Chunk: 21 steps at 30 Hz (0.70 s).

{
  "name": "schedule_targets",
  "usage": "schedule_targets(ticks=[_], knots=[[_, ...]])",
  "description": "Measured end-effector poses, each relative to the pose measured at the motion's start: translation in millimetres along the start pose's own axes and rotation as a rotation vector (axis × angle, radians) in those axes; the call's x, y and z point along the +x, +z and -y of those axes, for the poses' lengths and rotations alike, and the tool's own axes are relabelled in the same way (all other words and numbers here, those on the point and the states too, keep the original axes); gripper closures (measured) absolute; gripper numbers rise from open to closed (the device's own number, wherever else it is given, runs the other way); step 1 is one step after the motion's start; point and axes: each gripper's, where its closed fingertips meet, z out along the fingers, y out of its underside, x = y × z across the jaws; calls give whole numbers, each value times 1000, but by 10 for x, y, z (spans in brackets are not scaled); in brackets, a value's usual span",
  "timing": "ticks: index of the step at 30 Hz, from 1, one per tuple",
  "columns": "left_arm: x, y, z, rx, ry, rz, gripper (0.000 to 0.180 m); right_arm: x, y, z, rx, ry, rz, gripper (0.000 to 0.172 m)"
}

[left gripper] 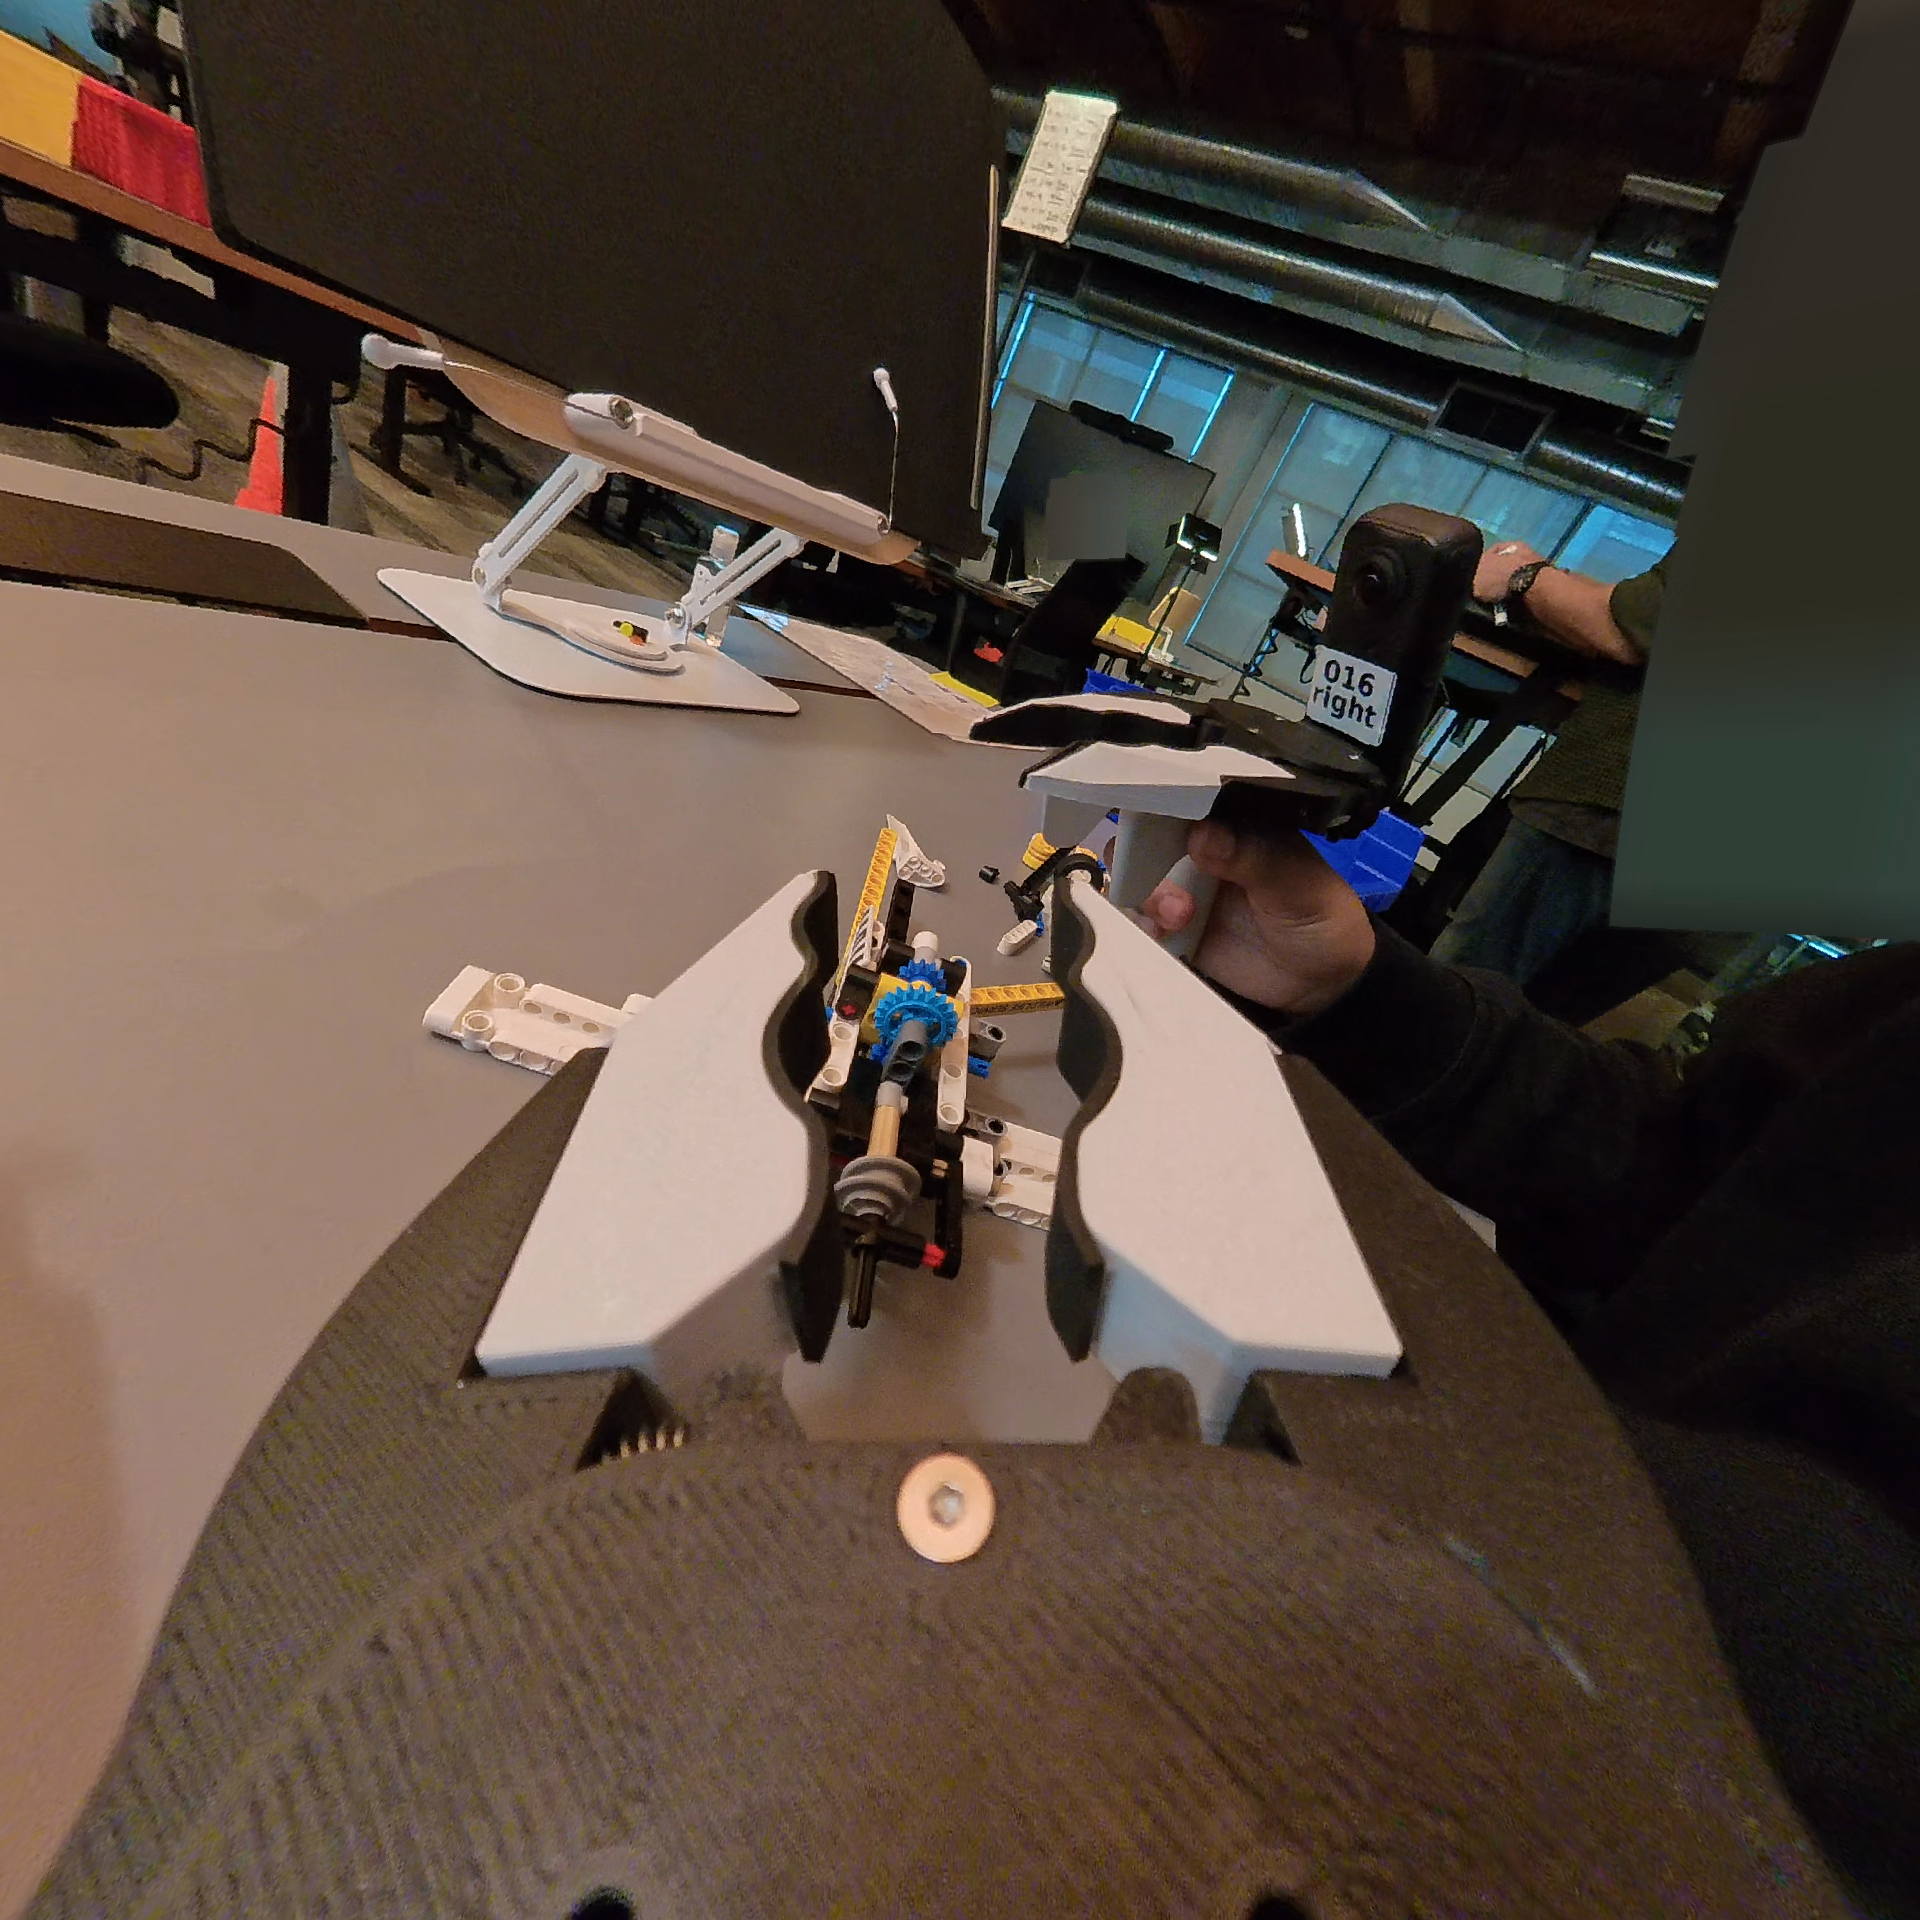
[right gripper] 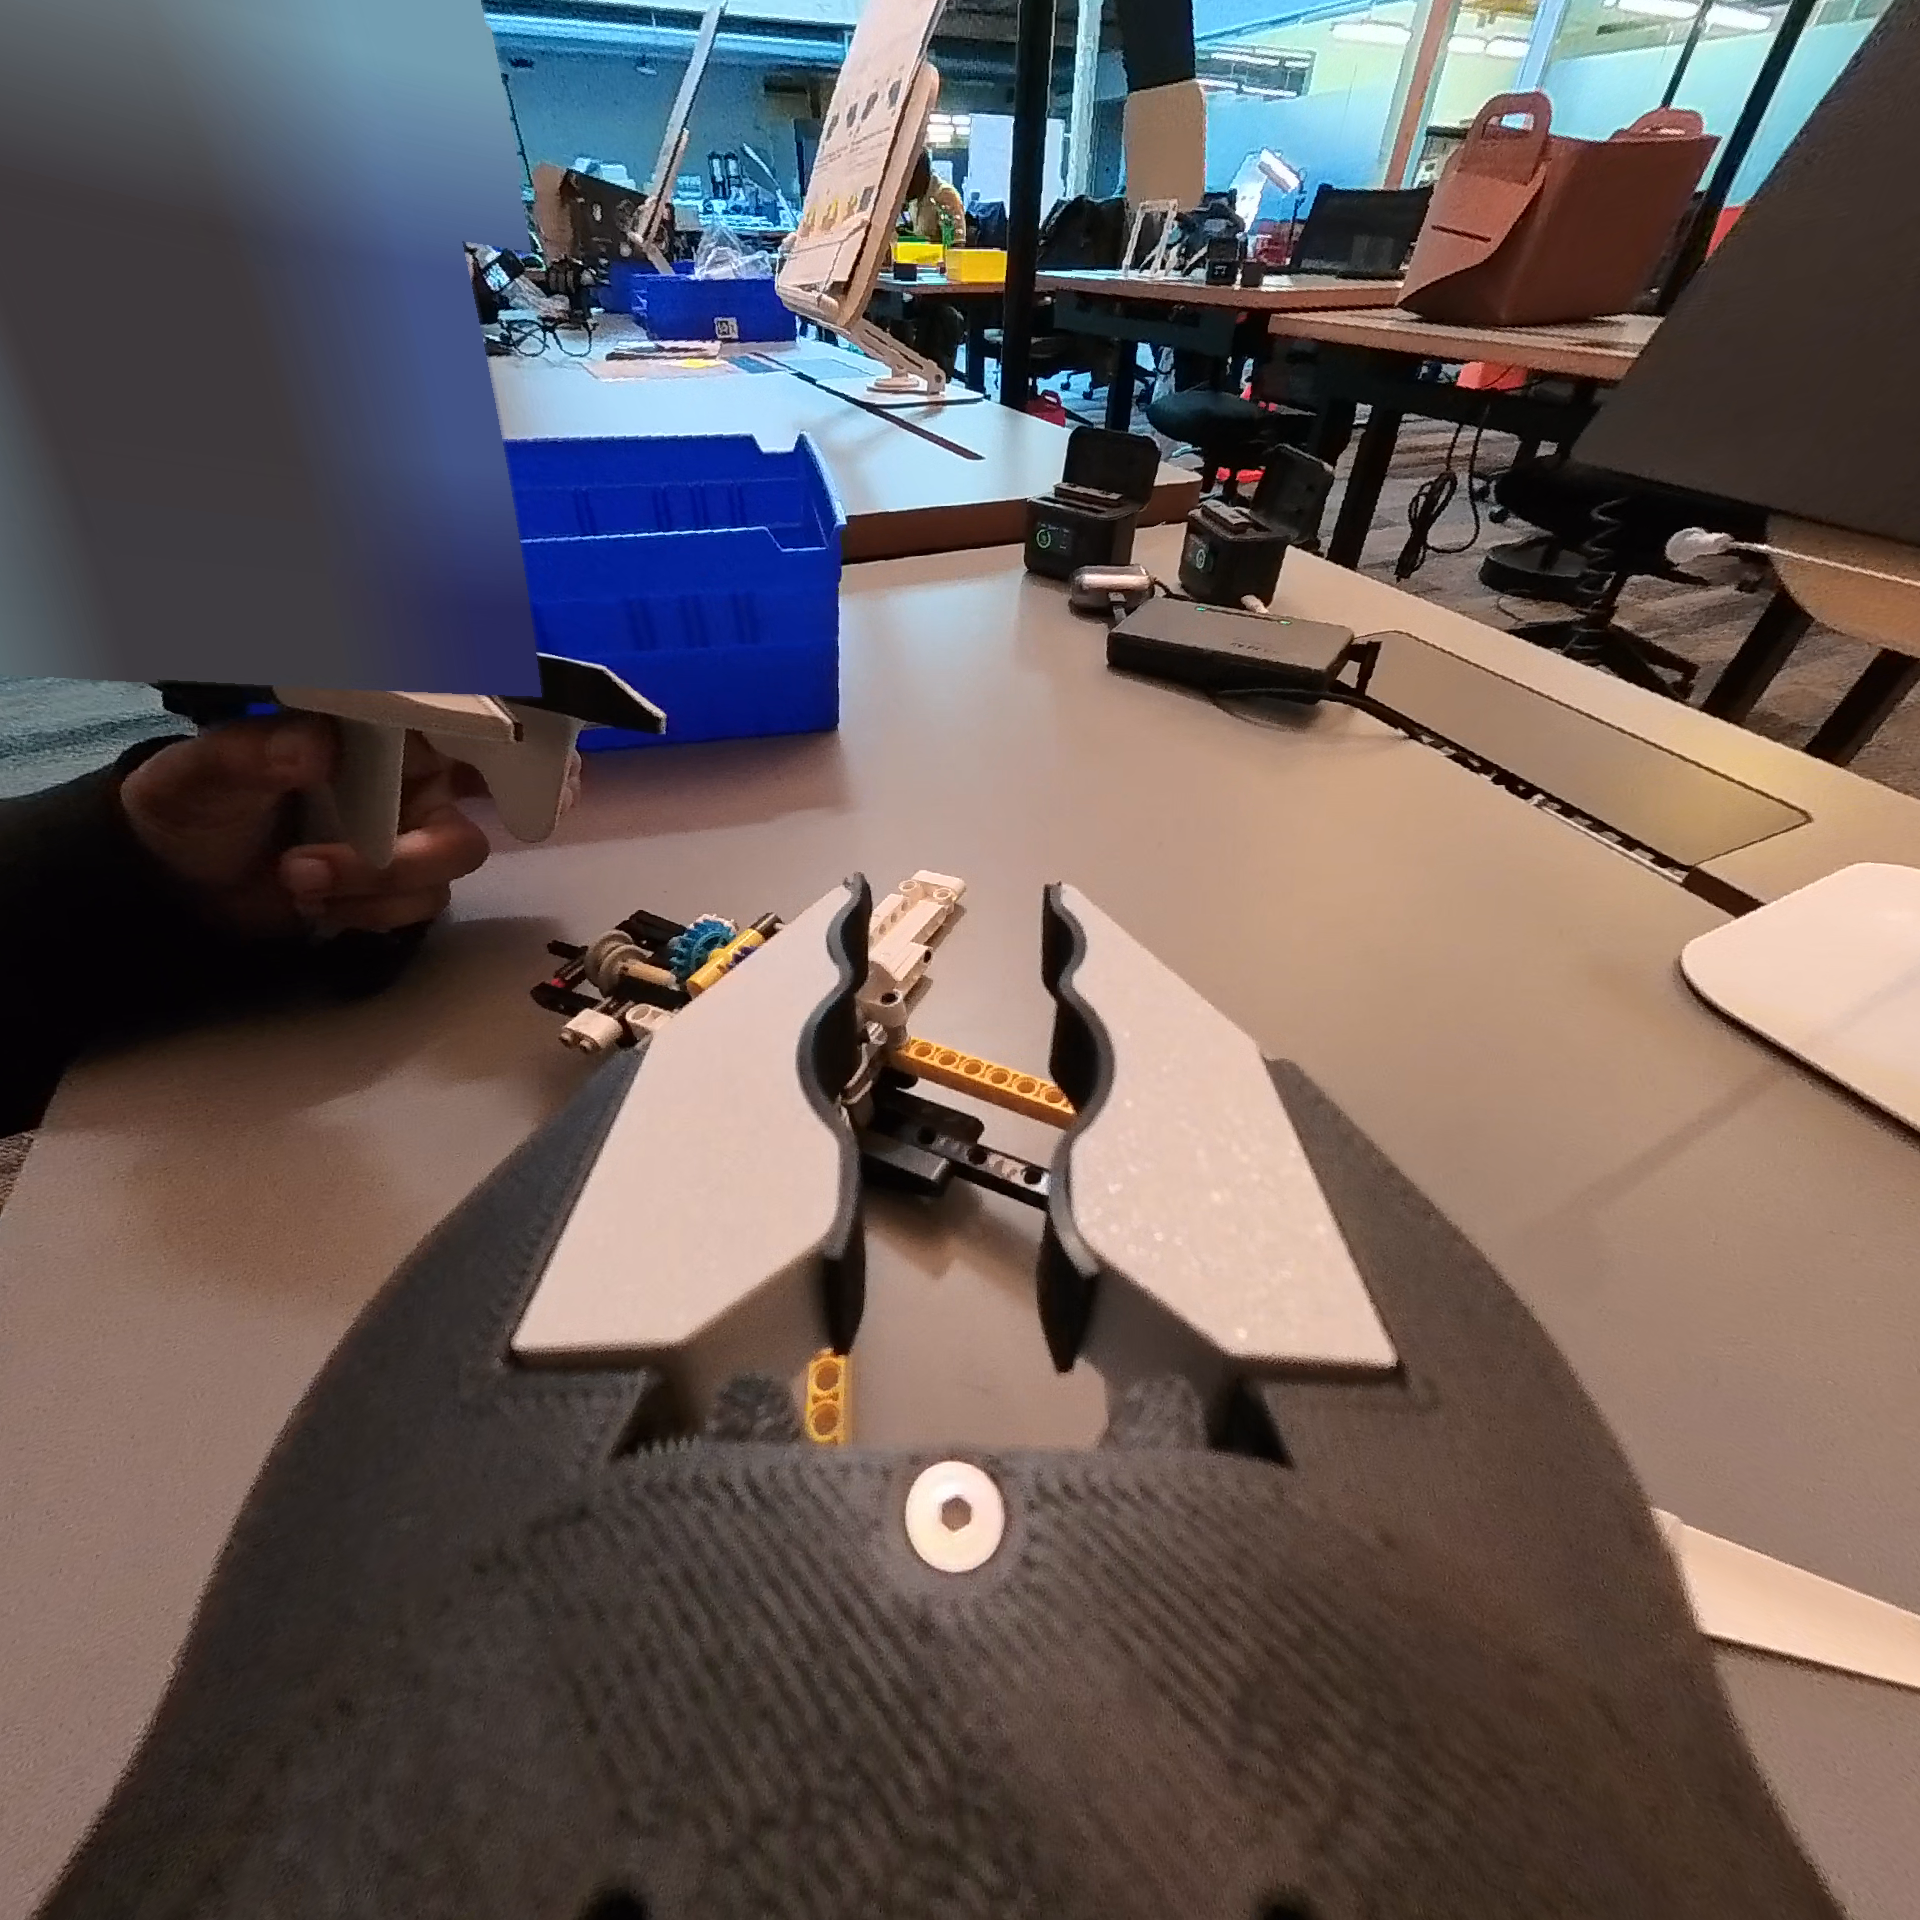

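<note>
Brick-built gear assembly [left gripper: 902,1049] of white, black and yellow beams with a blue gear lies on a wide grey table [left gripper: 312,883] in an open workshop with glass walls at 1 o'clock. A large dark panel on a white stand [left gripper: 613,613] rises at 11 o'clock, and a blue bin [right gripper: 675,582] sits at 10 o'clock in the right wrist view. The left gripper [left gripper: 945,904] hovers over the assembly with its jaws apart; the model sits between the pads, and whether either pad touches it I cannot tell. The right gripper [right gripper: 951,904] is likewise parted over a yellow beam [right gripper: 982,1075] and black beam [right gripper: 935,1143]. Loose small parts [left gripper: 1023,883] lie at 12 o'clock.
</note>
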Motion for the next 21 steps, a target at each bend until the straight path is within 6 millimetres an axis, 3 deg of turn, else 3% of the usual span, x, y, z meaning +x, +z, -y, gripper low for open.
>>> schedule_targets(ticks=[21], knots=[[4, -7, -2, 0, -6, -4, 142, -24, 21, -43, -39, -89, -24, 141]])
